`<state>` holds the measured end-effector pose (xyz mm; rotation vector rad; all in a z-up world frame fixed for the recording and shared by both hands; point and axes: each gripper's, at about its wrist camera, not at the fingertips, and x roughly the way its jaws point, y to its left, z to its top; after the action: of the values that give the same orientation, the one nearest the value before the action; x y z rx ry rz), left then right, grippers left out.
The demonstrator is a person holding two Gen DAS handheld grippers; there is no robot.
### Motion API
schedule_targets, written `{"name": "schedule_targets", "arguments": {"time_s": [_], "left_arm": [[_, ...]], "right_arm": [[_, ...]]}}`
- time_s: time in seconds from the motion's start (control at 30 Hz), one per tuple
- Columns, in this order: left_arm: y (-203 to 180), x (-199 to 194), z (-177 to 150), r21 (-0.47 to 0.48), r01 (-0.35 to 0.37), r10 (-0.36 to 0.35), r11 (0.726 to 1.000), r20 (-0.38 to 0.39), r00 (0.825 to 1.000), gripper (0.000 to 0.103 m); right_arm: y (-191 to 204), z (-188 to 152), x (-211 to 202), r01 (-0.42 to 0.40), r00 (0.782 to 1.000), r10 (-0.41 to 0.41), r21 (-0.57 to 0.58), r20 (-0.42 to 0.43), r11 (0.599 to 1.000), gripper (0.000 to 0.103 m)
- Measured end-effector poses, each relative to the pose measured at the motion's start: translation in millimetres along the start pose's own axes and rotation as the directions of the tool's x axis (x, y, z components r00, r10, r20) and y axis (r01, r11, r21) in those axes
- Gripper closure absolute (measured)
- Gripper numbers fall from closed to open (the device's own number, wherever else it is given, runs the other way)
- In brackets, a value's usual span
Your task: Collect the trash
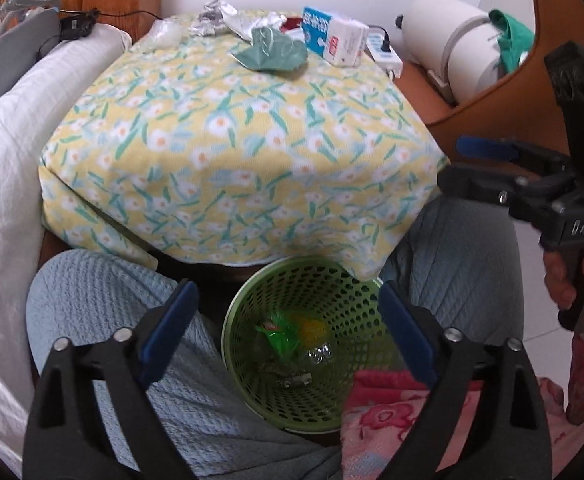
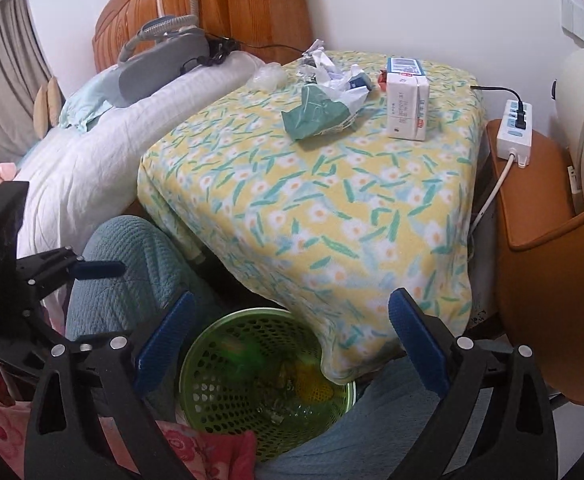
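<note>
Still left on the tabletop [image 2: 331, 208], all along its far edge: one green wrapper [image 2: 315, 116], one white crumpled bag [image 2: 347, 88], one foil scrap [image 1: 216, 14], one clear plastic lump [image 2: 270, 76], one milk carton [image 2: 405, 100]. Below the near edge, one green basket [image 1: 303, 344] with several bits already inside. Left hand-held gripper [image 1: 288, 340] released above the basket, nothing between its fingers; right hand-held gripper [image 2: 288, 344] likewise wide and empty. Wrappers probably light, soft, slippery: best pinched at a raised fold. Carton stiffer, likely crushable: best taken across its narrow sides.
</note>
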<state>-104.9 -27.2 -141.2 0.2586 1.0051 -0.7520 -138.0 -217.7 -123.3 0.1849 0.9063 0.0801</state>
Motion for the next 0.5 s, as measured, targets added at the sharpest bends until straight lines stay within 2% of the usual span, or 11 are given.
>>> {"name": "schedule_targets", "arguments": {"time_s": [0.2,0.5], "left_arm": [[10.2,-1.8,6.8,-0.044,-0.028,0.028,0.999,0.01,1.0,0.009],[13.0,-2.2,6.8,-0.049,-0.051,0.051,0.998,0.009,0.999,0.009]], "right_arm": [[0.5,-1.0,3.9,-0.01,1.0,0.01,0.0,-0.012,1.0,0.006],[2.3,-1.5,5.6,-0.016,1.0,0.016,-0.001,-0.018,1.0,0.006]]}}
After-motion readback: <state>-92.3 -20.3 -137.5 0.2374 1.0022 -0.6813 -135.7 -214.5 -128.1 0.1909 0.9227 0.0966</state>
